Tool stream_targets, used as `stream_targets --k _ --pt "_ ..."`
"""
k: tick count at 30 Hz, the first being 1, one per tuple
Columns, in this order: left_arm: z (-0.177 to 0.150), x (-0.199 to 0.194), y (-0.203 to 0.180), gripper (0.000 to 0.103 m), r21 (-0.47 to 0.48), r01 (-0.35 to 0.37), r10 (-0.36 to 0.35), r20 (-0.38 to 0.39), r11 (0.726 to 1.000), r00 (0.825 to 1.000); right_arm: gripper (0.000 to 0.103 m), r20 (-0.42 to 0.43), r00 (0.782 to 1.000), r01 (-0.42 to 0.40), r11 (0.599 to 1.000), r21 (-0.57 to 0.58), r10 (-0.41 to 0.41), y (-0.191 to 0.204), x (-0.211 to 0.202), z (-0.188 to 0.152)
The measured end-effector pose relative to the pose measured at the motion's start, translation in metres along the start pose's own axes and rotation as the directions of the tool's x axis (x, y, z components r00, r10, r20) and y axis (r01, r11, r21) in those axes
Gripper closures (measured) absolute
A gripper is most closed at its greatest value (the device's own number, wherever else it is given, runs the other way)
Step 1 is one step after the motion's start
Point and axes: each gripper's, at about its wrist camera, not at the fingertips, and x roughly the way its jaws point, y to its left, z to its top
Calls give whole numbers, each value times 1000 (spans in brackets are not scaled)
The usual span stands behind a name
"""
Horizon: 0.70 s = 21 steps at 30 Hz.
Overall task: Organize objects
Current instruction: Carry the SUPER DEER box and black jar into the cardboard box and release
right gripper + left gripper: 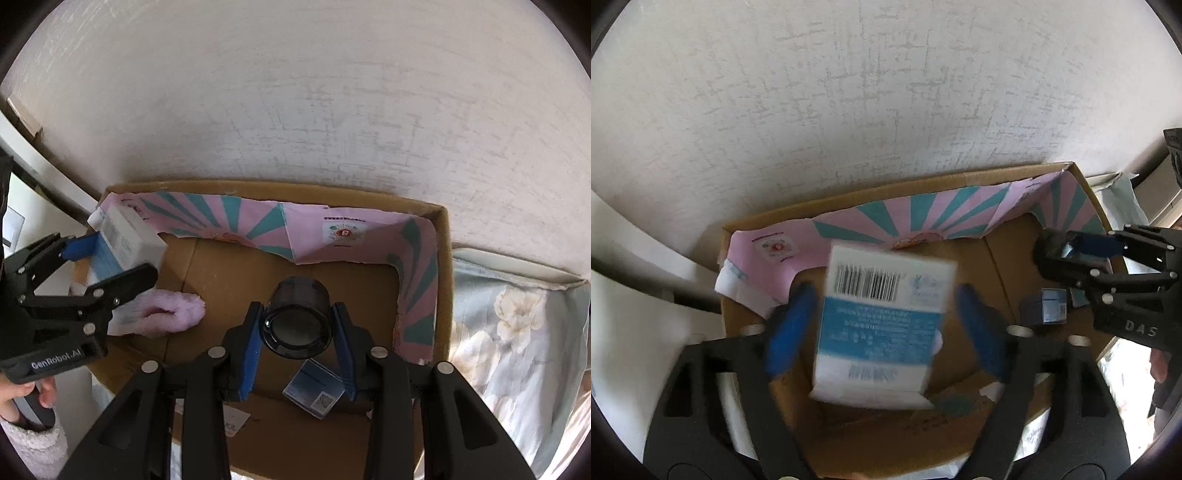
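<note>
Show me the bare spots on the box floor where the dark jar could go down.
Bare cardboard box floor lies between the pink fuzzy item and the pink-and-teal liner, ahead of the dark jar in the right gripper. Crowded: the near side by the small blue box, and the left by the left gripper's white-and-blue carton.
</note>
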Motion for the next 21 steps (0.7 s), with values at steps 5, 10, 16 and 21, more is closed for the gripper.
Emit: stream_targets --k 5,10,16,21 --pt "-11 -15 4 0 -28 14 -13 29 1000 999 19 -15 1000 -14 999 45 15 -10 -7 -5" --pt "-15 -25 13 0 -80 49 -45 52 996 998 18 -15 999 -36 997 69 37 -16 -15 -12" --pt "-21 -37 14 0 -90 40 -34 70 995 997 18 -12 1000 0 999 45 1 -13 -26 -16" --pt "-24 -46 16 0 -112 48 -39 81 993 996 18 -9 1000 16 1000 1 -16 6 -22 -16"
